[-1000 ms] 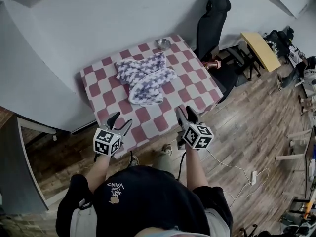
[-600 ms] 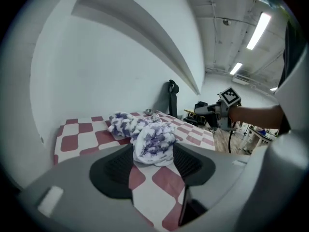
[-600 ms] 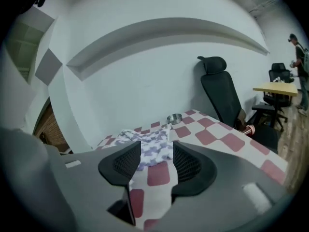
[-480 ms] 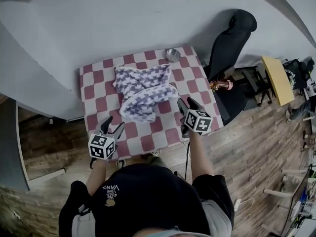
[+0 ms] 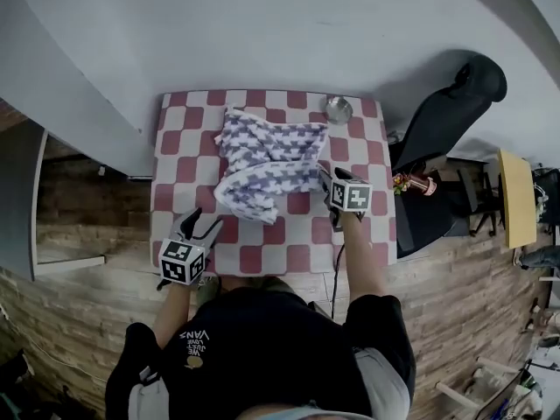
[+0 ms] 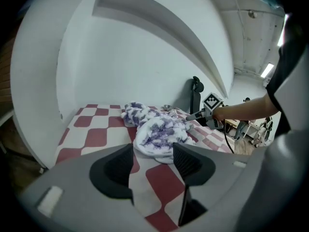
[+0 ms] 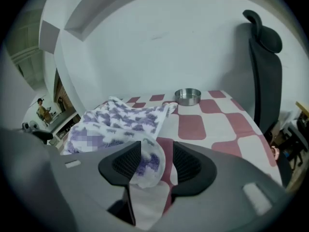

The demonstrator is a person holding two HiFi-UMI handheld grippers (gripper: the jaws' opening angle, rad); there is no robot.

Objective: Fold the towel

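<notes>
Head view looked down on a red-and-white checked worktop [image 5: 179, 160] set against a pale wall. The towel [image 5: 271, 164], white with a purple pattern, lay crumpled and unfolded on the middle of it, reaching toward the 12 o'clock edge. A metal bowl [image 5: 336, 109] stood at 1 o'clock of the towel, just beside its far corner. A black chair [image 5: 451, 112] stood off the worktop at 2 o'clock.

The left hand-held gripper [image 5: 197, 232] was over the worktop's near edge, at 7 o'clock of the towel and clear of it. Its jaws stood apart with only the worktop showing between them, and the towel lay further ahead. The right hand-held gripper [image 5: 331, 180] was at the towel's 4 o'clock side. Its jaws were also apart. A loose lobe of the towel's edge lay in the gap, against the 9 o'clock jaw, while the other pad did not touch it.
</notes>
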